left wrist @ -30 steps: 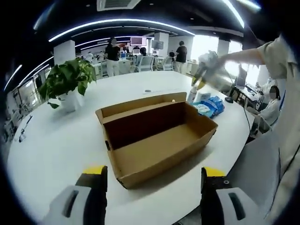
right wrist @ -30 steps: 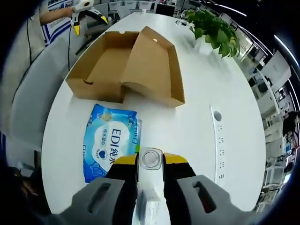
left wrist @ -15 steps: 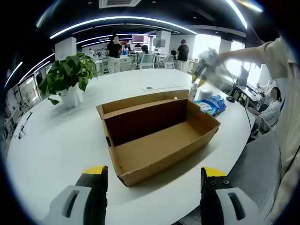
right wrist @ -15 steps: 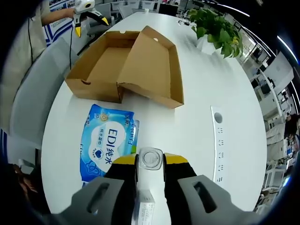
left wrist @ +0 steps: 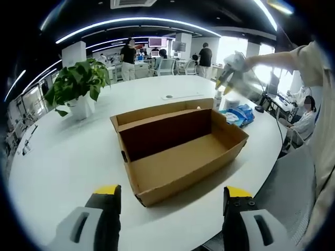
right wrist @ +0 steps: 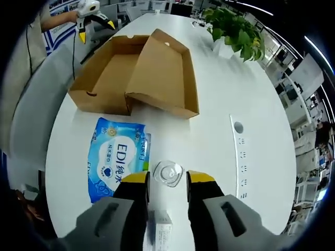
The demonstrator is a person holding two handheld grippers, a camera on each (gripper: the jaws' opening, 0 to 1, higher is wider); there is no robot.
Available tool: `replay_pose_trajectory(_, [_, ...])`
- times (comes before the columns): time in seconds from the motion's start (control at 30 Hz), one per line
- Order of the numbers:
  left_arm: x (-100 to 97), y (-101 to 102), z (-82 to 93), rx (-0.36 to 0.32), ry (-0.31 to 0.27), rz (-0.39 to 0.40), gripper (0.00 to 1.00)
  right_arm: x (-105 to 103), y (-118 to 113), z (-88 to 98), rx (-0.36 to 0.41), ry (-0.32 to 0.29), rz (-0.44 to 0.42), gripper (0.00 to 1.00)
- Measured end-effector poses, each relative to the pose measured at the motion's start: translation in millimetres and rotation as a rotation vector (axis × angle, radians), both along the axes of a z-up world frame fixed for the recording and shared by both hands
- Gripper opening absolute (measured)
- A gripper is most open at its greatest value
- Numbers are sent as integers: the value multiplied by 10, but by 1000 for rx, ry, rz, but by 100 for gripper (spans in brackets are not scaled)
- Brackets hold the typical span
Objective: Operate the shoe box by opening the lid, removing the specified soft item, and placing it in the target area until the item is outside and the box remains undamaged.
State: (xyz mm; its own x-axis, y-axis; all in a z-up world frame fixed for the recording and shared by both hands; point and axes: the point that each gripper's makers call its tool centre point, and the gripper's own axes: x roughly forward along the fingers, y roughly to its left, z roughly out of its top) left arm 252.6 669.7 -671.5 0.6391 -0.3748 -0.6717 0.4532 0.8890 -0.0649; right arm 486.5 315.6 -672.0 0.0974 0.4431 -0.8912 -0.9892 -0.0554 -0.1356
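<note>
The right hand-held gripper [right wrist: 167, 179] is spreading its jaws, letting go of the clear bottle [right wrist: 168, 173] it was pinching a moment ago, so the bottle is now standing free on the table [right wrist: 220, 94] beside the blue wipes pack [right wrist: 116, 157]. The shoe box [left wrist: 178, 149] is lying open and empty, mid-table, with bare table around it. The left hand-held gripper [left wrist: 171, 194] is hanging spread near the table edge.
</note>
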Motion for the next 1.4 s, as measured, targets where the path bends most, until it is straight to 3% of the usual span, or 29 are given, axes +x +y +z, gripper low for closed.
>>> replay_pose_trajectory(0.1, [13,24,4,-1,0,16,79,62,18,13,24,16,-43,24])
replay_pose_trajectory(0.17, [18,37,9,2,-4,22,77,121,27,11,38,34,-127,23])
replay_pose_trajectory(0.3, [0,37,4,7,-3,22,76,180,59,-8,45,50,-142,17])
replay_pose_trajectory(0.43, [-31,54,-11,8,1,27,76,183,49,-33,30,57,-142,16])
replay_pose_trajectory(0.67, [-54,82,-45,9,9,36,75,182,2,-45,-6,6,28,16])
replay_pose_trajectory(1.03, [-45,65,-91,2,17,40,74,-74,132,44,-11,-15,82,16])
replay_pose_trajectory(1.4, [-91,119,-110,-3,24,59,74,-66,159,32,-8,3,100,19])
